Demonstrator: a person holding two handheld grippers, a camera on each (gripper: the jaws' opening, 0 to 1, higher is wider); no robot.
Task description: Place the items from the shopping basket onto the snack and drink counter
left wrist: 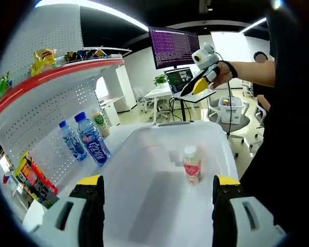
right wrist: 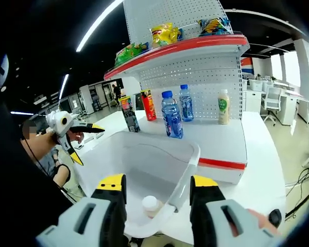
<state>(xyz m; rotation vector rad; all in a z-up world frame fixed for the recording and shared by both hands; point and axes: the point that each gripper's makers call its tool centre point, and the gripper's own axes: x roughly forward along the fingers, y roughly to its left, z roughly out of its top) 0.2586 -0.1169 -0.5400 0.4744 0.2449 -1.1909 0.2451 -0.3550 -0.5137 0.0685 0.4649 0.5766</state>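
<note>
Snacks line the left edge of the left gripper view: colourful packets (left wrist: 33, 180) low down on the counter, yellow bags (left wrist: 44, 59) up on the red-edged shelf (left wrist: 56, 74). Moving right, two blue-labelled water bottles (left wrist: 92, 140) stand upright on the white counter (left wrist: 113, 136), with a pale green-labelled bottle (left wrist: 99, 122) just behind them. Then the white shopping basket (left wrist: 144, 154), and inside it, upright near its right wall, a small pink-labelled drink bottle (left wrist: 192, 165). The left gripper (left wrist: 157, 198) hovers over the basket, jaws wide apart, nothing between them. Further right and higher, the right gripper (left wrist: 200, 82) hangs in the air in a person's hand, yellow jaws spread open, in front of a dark monitor (left wrist: 174, 47).

Over in the right gripper view, the left gripper (right wrist: 80, 139) comes in at the far left, jaws parted. The basket (right wrist: 190, 154) sits centre, and the little bottle's white cap (right wrist: 150, 204) shows between the right gripper's own jaws (right wrist: 157, 193), which stand apart, not touching it. Beyond the basket, on the counter (right wrist: 221, 144): a dark snack box (right wrist: 129, 113), a red tube (right wrist: 148, 104), the two water bottles (right wrist: 172, 114), then the pale bottle (right wrist: 223, 106) off to the right, all upright.
</note>
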